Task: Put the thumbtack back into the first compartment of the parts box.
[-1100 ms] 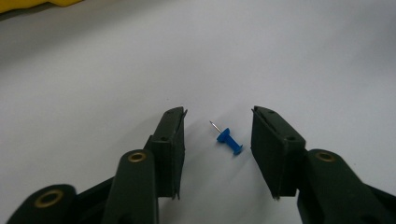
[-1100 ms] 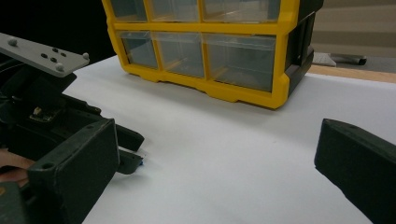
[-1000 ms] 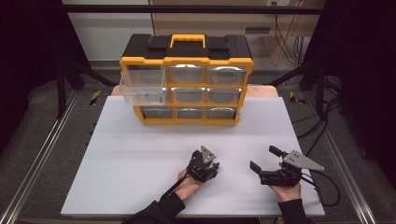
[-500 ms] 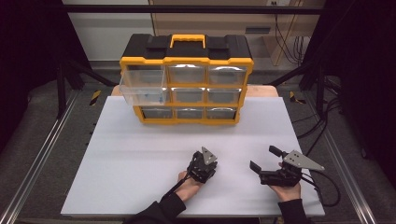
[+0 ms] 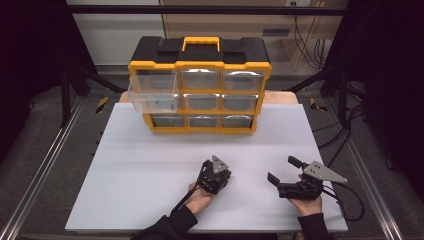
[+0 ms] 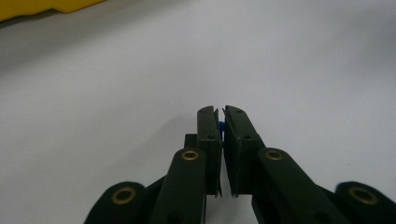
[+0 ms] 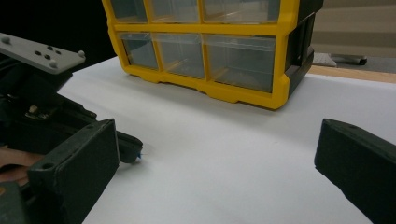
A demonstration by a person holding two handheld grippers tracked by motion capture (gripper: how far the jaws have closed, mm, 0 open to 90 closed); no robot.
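Note:
My left gripper [image 5: 216,172] rests low over the white table near its front middle. Its jaws are pinched almost together on a tiny blue object [image 6: 221,126], of which a sliver shows between the pads. In the right gripper view the left gripper [image 7: 133,151] points right, with a blue speck [image 7: 140,156] at its tip, close to the table. My right gripper [image 5: 283,170] sits to its right, open wide with nothing between its jaws [image 7: 219,158]. A yellow and black drawer organizer [image 5: 200,87] stands at the back, its middle-left drawer [image 5: 152,100] pulled out.
The white table top [image 5: 150,165] spreads wide between the grippers and the organizer [image 7: 224,56]. Metal rails run along both sides of the table. Cables [image 5: 345,200] trail from the right gripper at the front right corner.

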